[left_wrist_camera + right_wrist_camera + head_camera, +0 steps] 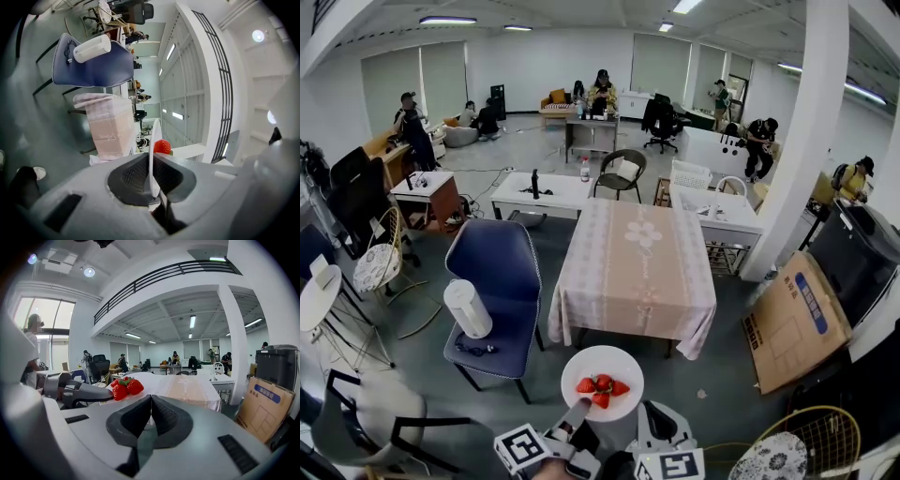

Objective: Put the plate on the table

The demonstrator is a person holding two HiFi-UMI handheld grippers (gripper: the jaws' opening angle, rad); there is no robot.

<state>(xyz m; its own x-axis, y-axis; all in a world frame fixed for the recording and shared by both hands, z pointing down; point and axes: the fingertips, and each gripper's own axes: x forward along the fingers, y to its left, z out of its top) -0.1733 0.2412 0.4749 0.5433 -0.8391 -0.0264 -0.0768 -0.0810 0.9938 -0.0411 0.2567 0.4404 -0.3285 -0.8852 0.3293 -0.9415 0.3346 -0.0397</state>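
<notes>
While the left gripper [577, 410] is clamping its jaws on the thin near rim of the plate [602, 362], the plate is hanging in the air just ahead of that gripper. It is lying flat, with a few strawberries [601, 385] sitting toward the gripped side. The right gripper [659, 419] is hovering just to the right of the left one, its jaws pressed together on nothing; the plate is lying ahead and to its left, apart from it. The tabletop [635, 267], under a pale patterned cloth, is lying straight ahead of both grippers, beyond the plate and well apart from it, its long side running away from them. By the look of it, the left hand is bearing the load alone and is needing to reach forward past the tabletop's near edge before lowering. Any tilt is risking the strawberries rolling off.
</notes>
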